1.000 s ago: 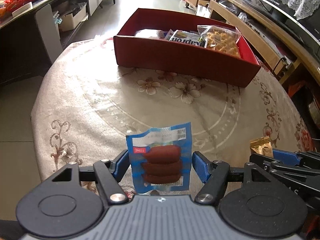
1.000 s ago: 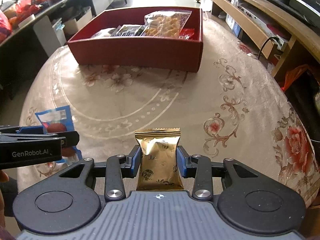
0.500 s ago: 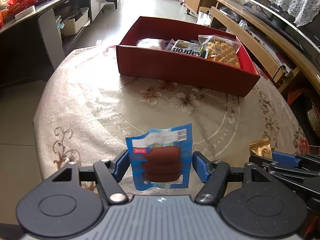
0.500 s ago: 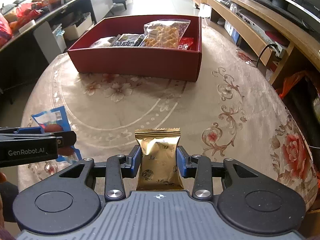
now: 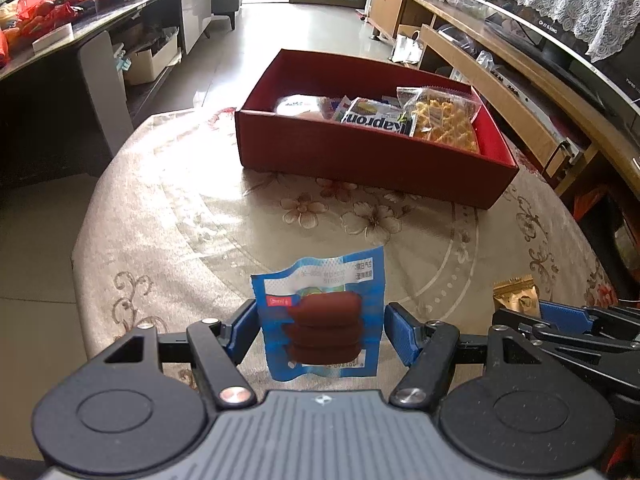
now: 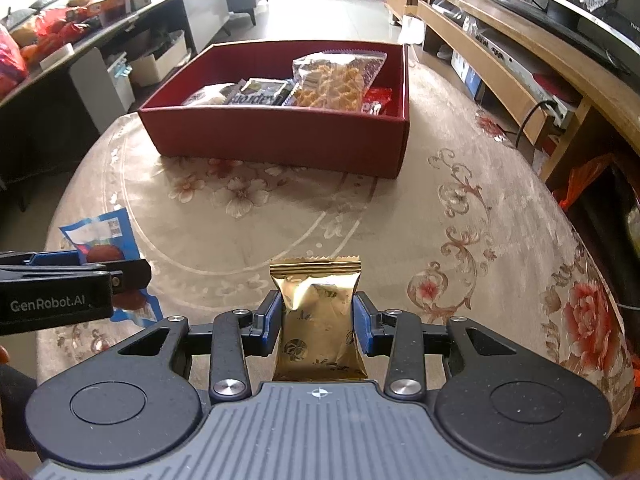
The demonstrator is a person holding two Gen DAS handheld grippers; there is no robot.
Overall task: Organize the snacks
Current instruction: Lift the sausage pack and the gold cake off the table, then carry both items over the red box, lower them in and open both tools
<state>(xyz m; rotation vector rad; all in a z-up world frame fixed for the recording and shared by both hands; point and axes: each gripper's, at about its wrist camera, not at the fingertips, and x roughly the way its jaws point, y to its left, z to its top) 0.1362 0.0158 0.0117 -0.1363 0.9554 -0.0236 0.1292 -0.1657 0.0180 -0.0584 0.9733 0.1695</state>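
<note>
The blue sausage packet (image 5: 322, 312) sits upright between the blue pads of the left claw (image 5: 320, 330), on the near side of the red box (image 5: 372, 160) and well apart from it. The pads stand just beside the packet's two edges; whether they press it cannot be told from the left wrist view. In the right wrist view the same packet (image 6: 106, 240) shows behind the left claw's black finger (image 6: 72, 276), its top corner tilted up, and contact with the counter there cannot be made out.

The gold packet (image 6: 318, 320) stands upright in the right claw (image 6: 317, 322), whose blue pads press into both its sides, so the claw is narrowed and gripping it. It too is on the near side of the red box, well apart from it. From the left wrist view the gold packet (image 5: 516, 296) peeks out past the right claw's fingers (image 5: 560, 320), to the right of the blue packet.

The red box rests on the counter (image 6: 460, 220), which wears a beige cloth with flower patterns. Inside the box lie a clear bag of yellow crisps (image 6: 340, 78), a dark wrapped bar (image 6: 262, 92), a pale packet (image 6: 208, 96) at the box's left end, and a red wrapper (image 6: 376, 100) at its right end.

Beyond the box on its right runs a long wooden shelf unit (image 6: 500, 52); beyond it on its left stands a dark sideboard (image 5: 80, 32) with red bags on top.
</note>
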